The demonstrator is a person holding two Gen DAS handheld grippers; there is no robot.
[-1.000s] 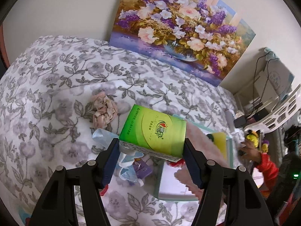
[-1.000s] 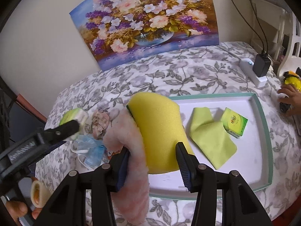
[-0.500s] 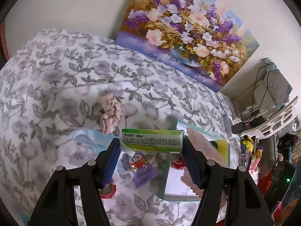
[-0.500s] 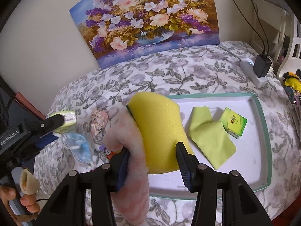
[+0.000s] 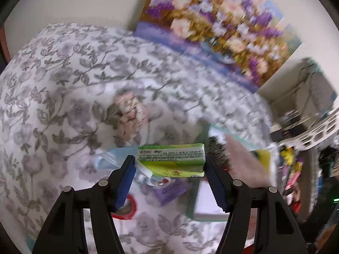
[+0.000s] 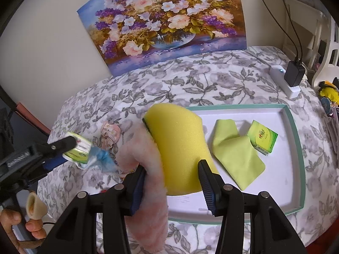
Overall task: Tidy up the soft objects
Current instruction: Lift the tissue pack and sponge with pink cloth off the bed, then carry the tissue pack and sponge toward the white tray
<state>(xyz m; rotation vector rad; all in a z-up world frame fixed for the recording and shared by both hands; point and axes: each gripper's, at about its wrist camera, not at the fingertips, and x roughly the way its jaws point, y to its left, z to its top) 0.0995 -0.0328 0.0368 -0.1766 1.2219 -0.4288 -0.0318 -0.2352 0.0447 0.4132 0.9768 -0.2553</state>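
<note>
The left tool [image 5: 169, 165] squeezes a small green tissue pack [image 5: 171, 160]. The right tool [image 6: 171, 175] pinches a yellow sponge [image 6: 178, 148] and fluffy pink cloth [image 6: 148, 169]. At two o'clock, the white tray [image 6: 292, 169] already holds a green cloth [image 6: 235, 156] and another pack [image 6: 263, 137]. At ten o'clock, maybe three soft things wait on the flowery bed [image 6: 190, 84].

Left wrist view smeared by motion: framed flower painting [image 5: 214, 27] and crumpled pink patterned cloth [image 5: 129, 114] lack detail, small print on green tissue pack [image 5: 171, 160] unreadable, fluffy pink cloth [image 6: 148, 190] cut off at right view's lower edge.
</note>
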